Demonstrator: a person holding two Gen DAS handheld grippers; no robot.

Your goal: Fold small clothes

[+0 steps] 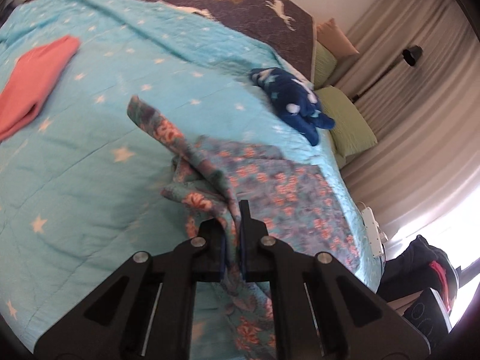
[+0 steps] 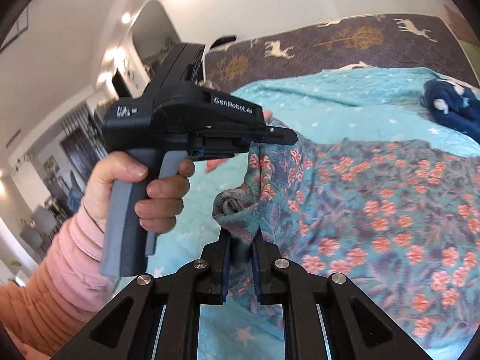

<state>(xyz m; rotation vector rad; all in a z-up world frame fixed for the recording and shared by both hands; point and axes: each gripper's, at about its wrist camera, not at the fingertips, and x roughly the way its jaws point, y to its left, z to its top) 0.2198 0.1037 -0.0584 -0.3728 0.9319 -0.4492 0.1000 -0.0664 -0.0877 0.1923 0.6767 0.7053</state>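
Note:
A teal floral garment with orange flowers lies on the light blue star blanket. My left gripper is shut on a bunched edge of it and lifts that edge off the bed. In the right wrist view the garment spreads to the right. My right gripper is shut on another bunched edge. The left gripper, held by a hand, pinches the cloth just above and beyond the right one.
A folded coral garment lies at the left of the blanket. A crumpled dark blue spotted garment lies at the far right, and also shows in the right wrist view. Green pillows and curtains stand beyond the bed edge.

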